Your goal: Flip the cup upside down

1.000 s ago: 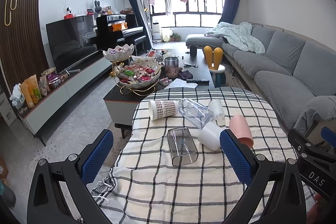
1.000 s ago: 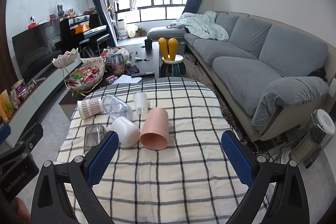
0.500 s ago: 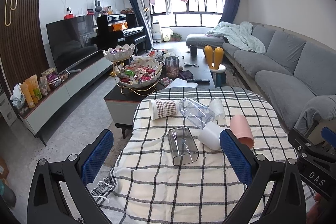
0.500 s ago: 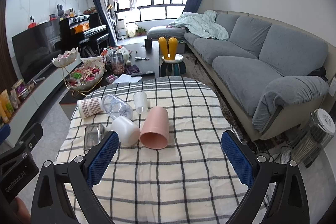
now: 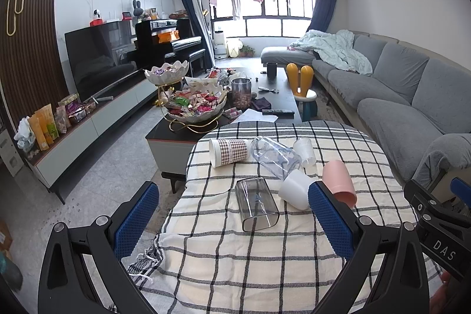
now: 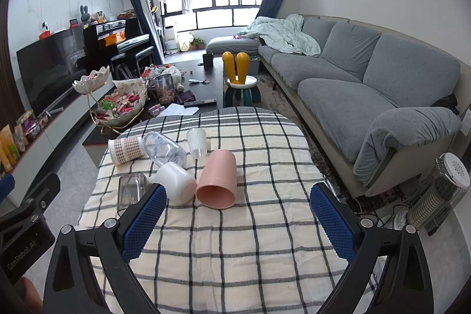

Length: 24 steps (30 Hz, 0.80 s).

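— Nothing has shifted since a second ago?
— Hardly. My left gripper (image 5: 232, 214) and right gripper (image 6: 235, 218) stay spread apart, empty. Pink cup (image 6: 217, 180) lies at 12 o'clock, touching the white cup (image 6: 175, 181); bare checked tablecloth (image 6: 279, 155) toward 2 o'clock, sofa (image 6: 368, 96) beyond.

White letters "DAS" stand on the black body of the right tool (image 5: 441, 214), seen right of the left tool; "GenRobot.AI" runs along the left tool (image 6: 26, 228), at the right tool's left
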Each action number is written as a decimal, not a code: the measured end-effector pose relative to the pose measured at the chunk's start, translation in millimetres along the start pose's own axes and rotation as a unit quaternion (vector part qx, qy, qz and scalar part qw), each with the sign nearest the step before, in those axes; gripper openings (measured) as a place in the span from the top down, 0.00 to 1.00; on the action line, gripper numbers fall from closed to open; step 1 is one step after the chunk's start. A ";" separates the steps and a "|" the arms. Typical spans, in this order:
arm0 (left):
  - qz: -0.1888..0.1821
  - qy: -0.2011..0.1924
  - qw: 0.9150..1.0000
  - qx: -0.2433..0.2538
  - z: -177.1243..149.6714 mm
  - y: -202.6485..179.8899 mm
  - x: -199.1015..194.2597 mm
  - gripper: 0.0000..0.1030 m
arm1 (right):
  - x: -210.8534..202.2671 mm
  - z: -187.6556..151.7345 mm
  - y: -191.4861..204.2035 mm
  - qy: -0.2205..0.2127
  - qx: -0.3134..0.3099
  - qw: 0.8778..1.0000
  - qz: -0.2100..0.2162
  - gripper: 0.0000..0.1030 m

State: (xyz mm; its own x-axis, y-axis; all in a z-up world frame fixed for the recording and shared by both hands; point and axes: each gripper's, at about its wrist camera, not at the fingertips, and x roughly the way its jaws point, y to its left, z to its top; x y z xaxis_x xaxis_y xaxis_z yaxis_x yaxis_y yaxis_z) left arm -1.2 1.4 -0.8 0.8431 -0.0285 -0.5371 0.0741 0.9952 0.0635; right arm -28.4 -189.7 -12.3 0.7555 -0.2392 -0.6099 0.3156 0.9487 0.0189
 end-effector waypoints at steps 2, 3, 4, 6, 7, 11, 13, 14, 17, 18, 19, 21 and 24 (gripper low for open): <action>0.000 0.000 1.000 -0.001 0.4 0.0 -0.1 0.00 | -0.3 0.2 0.7 -0.001 0.000 1.000 0.000 0.04; 0.000 0.001 1.000 0.000 0.1 0.1 0.1 0.00 | -0.3 0.3 1.0 -0.001 0.000 1.000 0.000 0.04; 0.000 0.001 1.000 -0.001 0.2 0.2 -0.1 0.00 | -0.4 0.5 1.6 -0.002 0.000 1.000 -0.001 0.04; 0.000 0.001 1.000 -0.001 0.3 -0.1 0.0 0.00 | -0.5 0.6 3.5 -0.004 -0.001 1.000 -0.001 0.04; 0.001 0.001 1.000 0.000 0.1 -0.3 0.1 0.00 | -0.5 0.5 4.5 -0.005 -0.001 1.000 -0.001 0.04; 0.002 0.002 1.000 0.000 -3.3 2.1 1.9 0.00 | 0.4 2.2 3.7 -0.005 -0.001 1.000 0.000 0.04; 0.002 0.004 1.000 0.000 -4.9 3.9 4.2 0.00 | 0.4 2.8 7.5 -0.004 -0.002 1.000 0.000 0.04; 0.001 0.005 1.000 0.000 -5.2 5.1 5.2 0.00 | 1.8 2.7 8.3 -0.004 -0.002 1.000 0.000 0.04; 0.000 0.008 1.000 -0.002 -6.1 8.2 7.8 0.00 | 1.4 -0.5 12.9 -0.003 -0.005 1.000 0.000 0.04; 0.000 0.008 1.000 -0.002 -6.4 8.2 8.0 0.00 | 2.6 -0.2 13.2 -0.003 -0.005 1.000 -0.001 0.04; 0.000 0.008 1.000 -0.002 -5.5 9.1 8.9 0.00 | 2.6 -0.6 14.0 -0.002 -0.005 1.000 -0.001 0.04; -0.002 0.010 1.000 -0.001 -5.6 10.0 10.2 0.00 | 2.7 0.0 12.7 -0.003 -0.005 1.000 0.000 0.04; -0.008 0.011 1.000 0.005 -3.8 11.3 14.9 0.00 | 2.6 0.2 12.2 -0.003 -0.004 1.000 0.000 0.04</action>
State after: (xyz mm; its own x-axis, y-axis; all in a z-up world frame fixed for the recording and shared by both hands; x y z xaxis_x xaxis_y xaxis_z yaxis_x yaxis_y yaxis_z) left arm 10.2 12.6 -11.3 0.8299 -0.0422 -0.5564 0.0933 0.9936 0.0638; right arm -22.5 -178.8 -13.5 0.7586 -0.2406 -0.6056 0.3115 0.9502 0.0127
